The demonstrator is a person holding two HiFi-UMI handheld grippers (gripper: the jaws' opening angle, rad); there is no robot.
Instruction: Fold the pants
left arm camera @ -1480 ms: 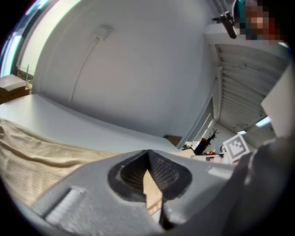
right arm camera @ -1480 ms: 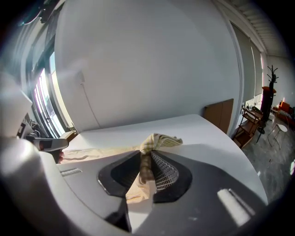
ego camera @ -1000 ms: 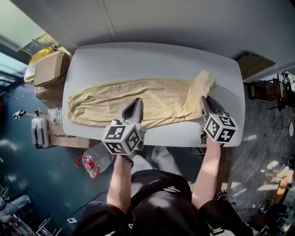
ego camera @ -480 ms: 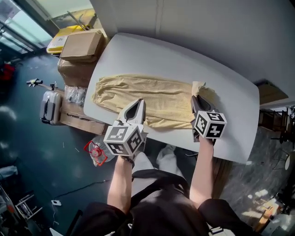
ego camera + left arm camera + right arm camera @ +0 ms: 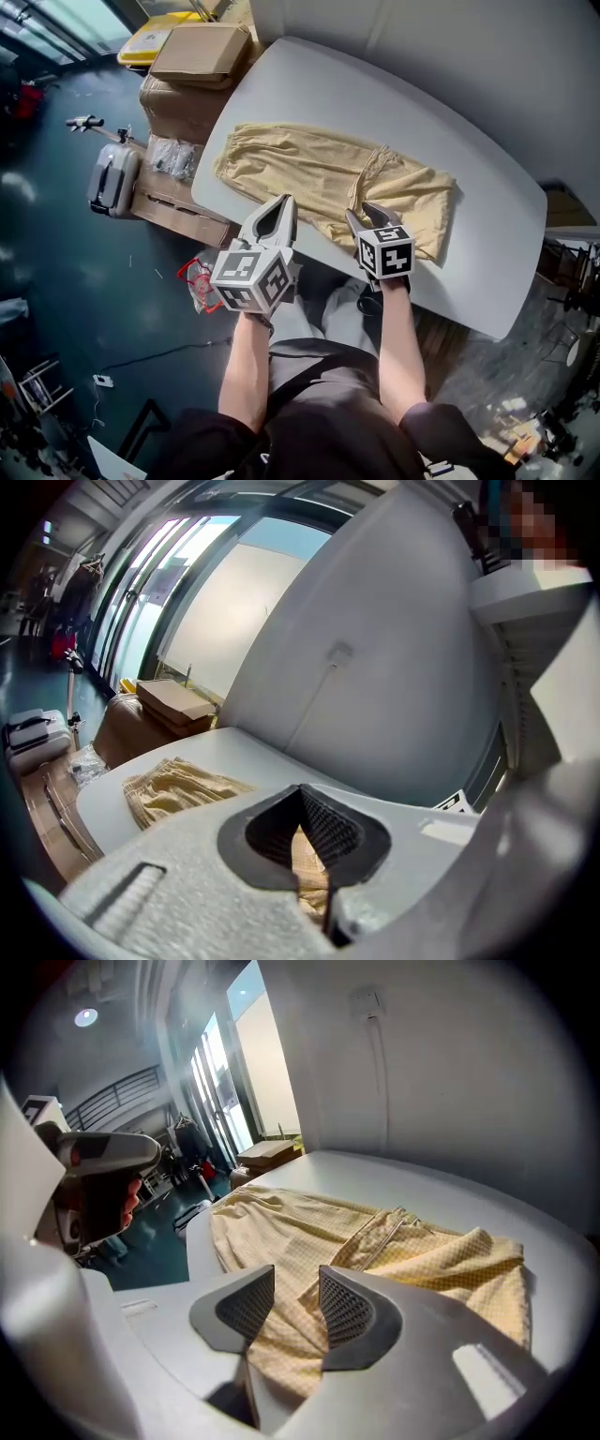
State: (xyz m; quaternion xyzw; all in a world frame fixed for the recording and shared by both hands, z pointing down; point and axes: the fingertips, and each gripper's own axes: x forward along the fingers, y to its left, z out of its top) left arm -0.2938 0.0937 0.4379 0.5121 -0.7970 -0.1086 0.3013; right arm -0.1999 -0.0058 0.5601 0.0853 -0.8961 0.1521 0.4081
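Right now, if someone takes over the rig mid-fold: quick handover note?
Left gripper: closed at the near edge of the pants, with a strip of cloth between its pads; it looks like a grip.
Right gripper: jaws apart and have just been opening; cloth lies under them, not pinched.
Pants: spread along the near side of the table, apparently leg on leg, with the waistband towards the right end.
Done: pants laid out flat.
Left: the crosswise folds.
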